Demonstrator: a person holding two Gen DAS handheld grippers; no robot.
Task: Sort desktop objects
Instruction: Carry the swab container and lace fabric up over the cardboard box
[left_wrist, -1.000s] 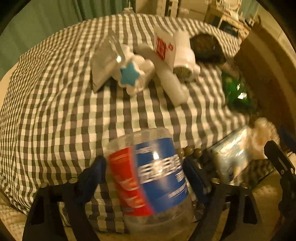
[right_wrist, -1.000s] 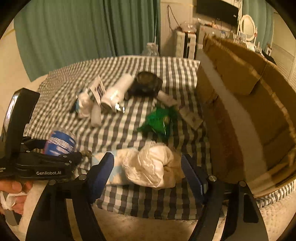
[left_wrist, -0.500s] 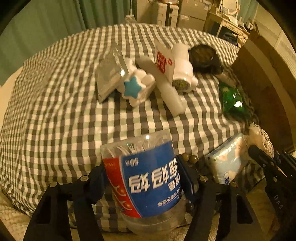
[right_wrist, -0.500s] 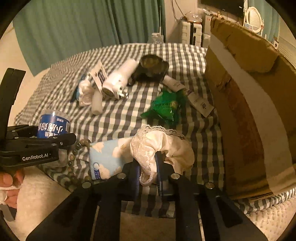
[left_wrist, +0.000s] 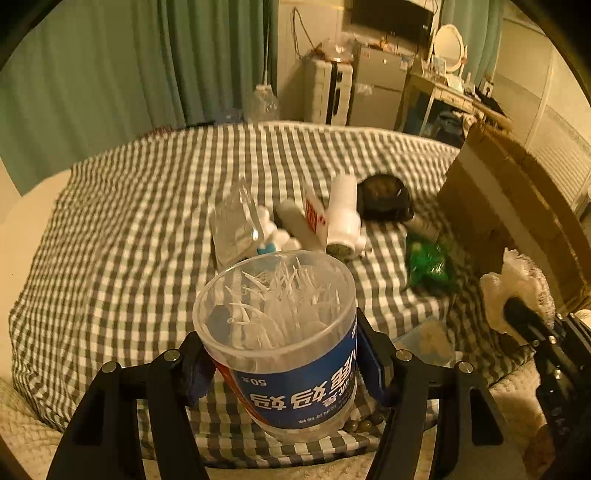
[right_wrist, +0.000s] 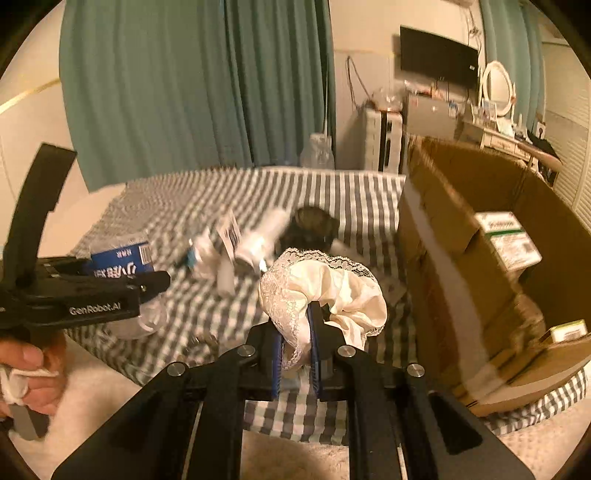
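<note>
Both loads have risen: our left gripper (left_wrist: 282, 363) clamps the light, rigid floss-pick tub (left_wrist: 280, 332) mid-wall, our right gripper (right_wrist: 297, 354) pinches the soft lace cloth (right_wrist: 317, 288).

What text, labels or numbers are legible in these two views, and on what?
"GenRobot.AI": side of the left tool, right wrist view.
"50": blue label of the clear tub, upside down, left wrist view; the large white characters beside it are not legible to me.
Red print on the white tag: too blurred.
Barcode on that tag, right wrist view: unreadable.
Green-striped boxes in the cardboard box: print too small.
</note>
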